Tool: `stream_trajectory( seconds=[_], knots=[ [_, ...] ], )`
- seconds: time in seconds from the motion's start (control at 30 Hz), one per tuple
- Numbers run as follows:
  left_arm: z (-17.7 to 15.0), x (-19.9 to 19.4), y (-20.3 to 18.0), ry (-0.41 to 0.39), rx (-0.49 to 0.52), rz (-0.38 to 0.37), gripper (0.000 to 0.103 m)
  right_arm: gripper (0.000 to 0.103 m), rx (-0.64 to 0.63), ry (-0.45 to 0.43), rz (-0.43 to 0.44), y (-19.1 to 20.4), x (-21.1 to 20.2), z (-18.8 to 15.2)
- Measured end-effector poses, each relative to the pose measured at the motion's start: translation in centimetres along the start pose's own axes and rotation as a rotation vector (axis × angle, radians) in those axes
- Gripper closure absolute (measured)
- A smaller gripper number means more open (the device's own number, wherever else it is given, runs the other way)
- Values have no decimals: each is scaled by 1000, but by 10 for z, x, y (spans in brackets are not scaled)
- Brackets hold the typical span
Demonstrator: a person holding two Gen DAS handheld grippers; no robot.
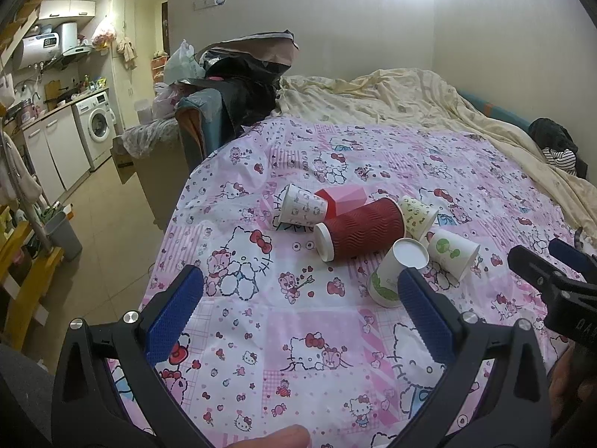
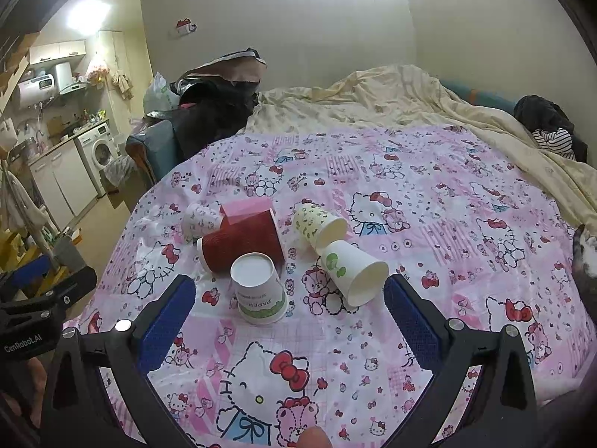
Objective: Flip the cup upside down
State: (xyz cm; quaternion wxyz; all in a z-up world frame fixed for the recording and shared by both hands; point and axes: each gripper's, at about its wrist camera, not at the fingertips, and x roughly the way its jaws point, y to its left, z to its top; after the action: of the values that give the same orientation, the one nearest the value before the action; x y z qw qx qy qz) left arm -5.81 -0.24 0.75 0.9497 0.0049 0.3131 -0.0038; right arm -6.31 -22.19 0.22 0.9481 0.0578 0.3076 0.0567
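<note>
Several paper cups sit in a cluster on the pink Hello Kitty cloth (image 2: 447, 224). A white cup with a green band (image 2: 259, 291) stands upside down, base up; it also shows in the left wrist view (image 1: 395, 272). A white cup with a green print (image 2: 352, 274) lies on its side, as do a yellow-patterned cup (image 2: 317, 226), a ribbed red cup (image 2: 242, 246) and a small Hello Kitty cup (image 2: 199, 220). A pink cup (image 2: 246, 207) lies behind the red one. My left gripper (image 1: 298, 287) is open and empty, in front of the cups. My right gripper (image 2: 289, 298) is open and empty around the upside-down cup's near side.
A rumpled cream blanket (image 2: 391, 100) covers the bed behind the cloth. Dark bags and a chair (image 2: 209, 112) stand at the far left corner. A kitchen with a washing machine (image 1: 97, 123) lies to the left, below the cloth's edge. Dark clothes (image 2: 548, 123) lie at the far right.
</note>
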Motion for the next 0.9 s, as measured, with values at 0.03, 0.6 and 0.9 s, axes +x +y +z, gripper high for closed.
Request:
stream_trajectory(
  seconds=[0.03,0.6,0.9],
  knots=[
    [0,0,0,-1,0,-1,0,0,0,1,0,0,0,0],
    [1,2,-4,8,17,-10,0,0,-2,4,-7,-1,0,-1],
    [3,3,-1,20,8,-14,0,0,-6,5,-11,-1,0,-1]
  ],
)
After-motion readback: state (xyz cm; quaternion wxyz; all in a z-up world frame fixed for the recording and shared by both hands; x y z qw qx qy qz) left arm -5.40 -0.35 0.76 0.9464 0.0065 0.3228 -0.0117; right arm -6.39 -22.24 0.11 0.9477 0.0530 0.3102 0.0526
